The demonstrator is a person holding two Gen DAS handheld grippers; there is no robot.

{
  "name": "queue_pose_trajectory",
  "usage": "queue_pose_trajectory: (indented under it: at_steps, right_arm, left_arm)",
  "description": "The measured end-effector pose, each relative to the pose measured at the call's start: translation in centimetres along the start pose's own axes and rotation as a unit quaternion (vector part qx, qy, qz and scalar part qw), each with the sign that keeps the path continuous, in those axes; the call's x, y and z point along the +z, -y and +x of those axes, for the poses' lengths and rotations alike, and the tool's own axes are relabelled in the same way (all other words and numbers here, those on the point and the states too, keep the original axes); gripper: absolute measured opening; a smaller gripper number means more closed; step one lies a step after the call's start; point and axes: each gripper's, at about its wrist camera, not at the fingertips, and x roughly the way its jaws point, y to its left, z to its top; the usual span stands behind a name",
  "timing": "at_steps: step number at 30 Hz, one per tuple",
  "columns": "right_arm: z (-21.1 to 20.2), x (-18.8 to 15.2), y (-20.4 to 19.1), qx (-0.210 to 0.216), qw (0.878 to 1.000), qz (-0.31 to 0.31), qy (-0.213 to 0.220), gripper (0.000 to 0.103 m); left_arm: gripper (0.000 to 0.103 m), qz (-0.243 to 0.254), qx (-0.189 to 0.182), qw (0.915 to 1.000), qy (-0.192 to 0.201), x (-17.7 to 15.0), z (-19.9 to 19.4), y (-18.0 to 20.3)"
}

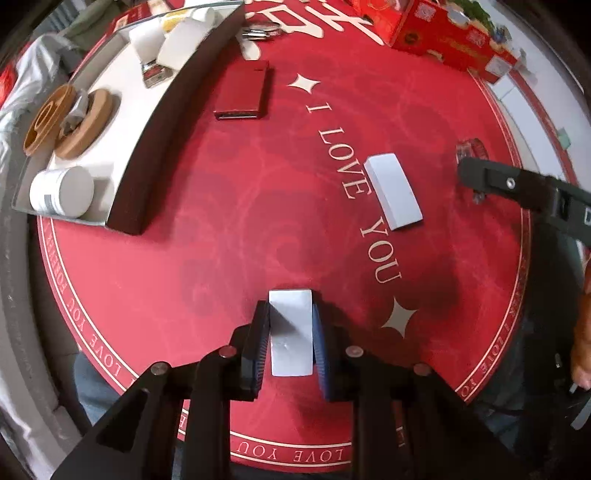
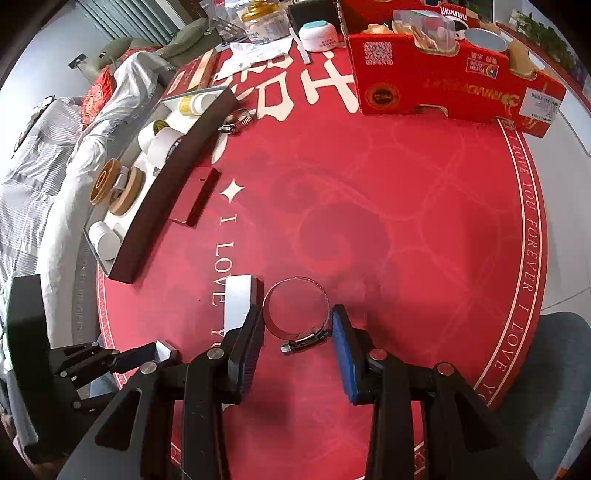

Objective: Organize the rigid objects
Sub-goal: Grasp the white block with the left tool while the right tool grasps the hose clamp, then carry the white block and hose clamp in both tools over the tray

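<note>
My left gripper (image 1: 290, 314) is shut on a small white block (image 1: 290, 332), held over the red mat. A second white block (image 1: 394, 192) lies on the mat to the right; it also shows in the right wrist view (image 2: 240, 301). My right gripper (image 2: 297, 321) is open, its fingers on either side of a metal hose clamp (image 2: 297, 314) lying on the mat. A dark-walled tray (image 1: 155, 140) at the left holds a white jar (image 1: 61, 192), wooden rings (image 1: 68, 122) and white containers. A red flat case (image 1: 243, 90) lies beside the tray.
A red cardboard box (image 2: 450, 85) with goods stands at the back right. A second hose clamp (image 2: 236, 120) lies near the tray's far end. Bottles and a white jar (image 2: 317, 35) stand at the back. Grey cloth (image 2: 37, 166) lies left of the table.
</note>
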Motion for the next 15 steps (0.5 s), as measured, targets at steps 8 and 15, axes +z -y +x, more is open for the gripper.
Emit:
queue_pose_trajectory:
  at_steps: [8,15]
  right_arm:
    - [-0.8,0.3,-0.6,0.003,1.000,-0.002,0.011,0.038]
    - [-2.2,2.4,-3.7,0.022,0.999,-0.029,0.036,0.038]
  left_arm:
    - [0.025,-0.040,-0.005,0.9967,0.071,0.2,-4.1,-2.0]
    - [0.025,-0.103,0.005,0.9828,0.153,1.9,-9.9,-5.3]
